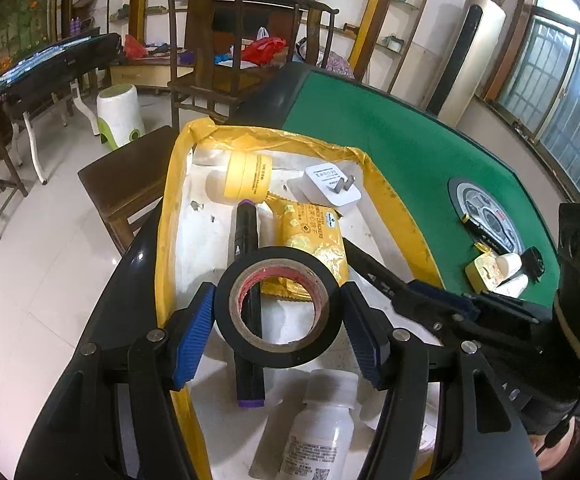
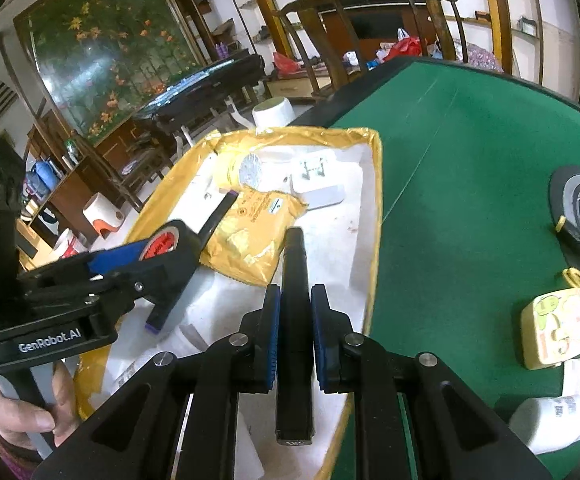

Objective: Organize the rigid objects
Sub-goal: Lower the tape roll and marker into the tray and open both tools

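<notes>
Green-felt tabletop [image 1: 409, 160] carries a yellow-rimmed tray [image 1: 166, 216]. Black tape roll [image 1: 278, 308] hangs above it, clamped between left hand-held gripper [image 1: 278, 324] pads. Right hand-held gripper [image 2: 294, 332], alongside, is clamped on a black marker [image 2: 294, 320].

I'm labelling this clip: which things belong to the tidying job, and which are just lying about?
Job:
tape roll in left gripper
black marker in right gripper
tray
purple-capped marker
charger
cracker packet
white bottle

Lying about:
chairs
stool
</notes>
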